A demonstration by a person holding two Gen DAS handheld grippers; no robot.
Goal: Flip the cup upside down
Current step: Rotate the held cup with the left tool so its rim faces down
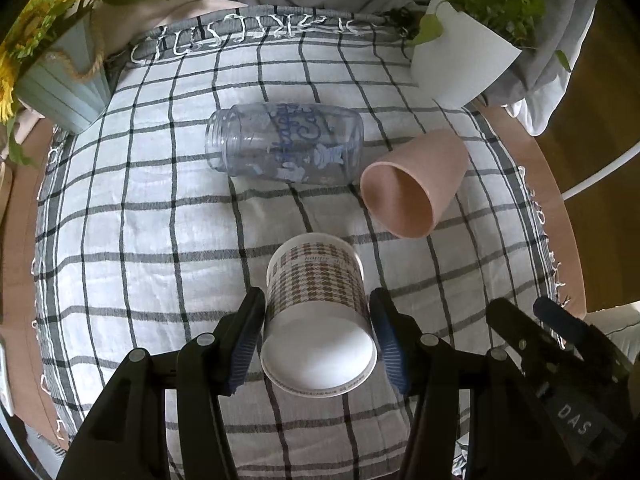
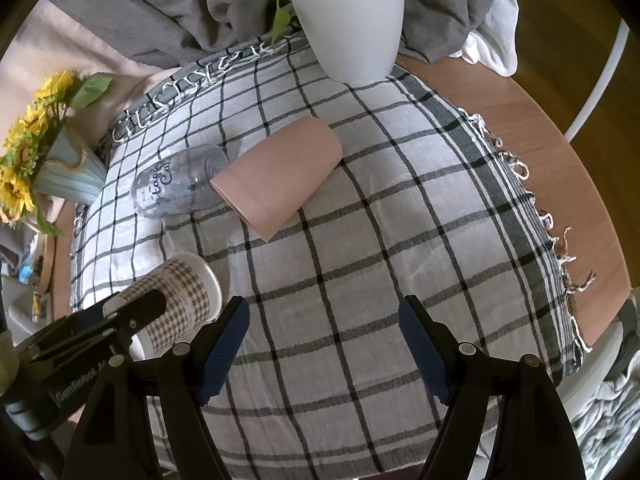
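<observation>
The left claw (image 1: 318, 344) grips the houndstooth-patterned paper cup (image 1: 316, 320) lying sideways, base toward it; the right claw (image 2: 324, 350) hangs released.

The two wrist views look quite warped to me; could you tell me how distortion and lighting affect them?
Left wrist view: fisheye bends the checked cloth into a dome, corners black; the paper cup is sharp in soft daylight. Right wrist view: same bulge, faint shadow beside the pink cup.

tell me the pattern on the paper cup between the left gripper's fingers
Brown-and-white houndstooth check on the paper cup, clearest in the left wrist view.
</observation>
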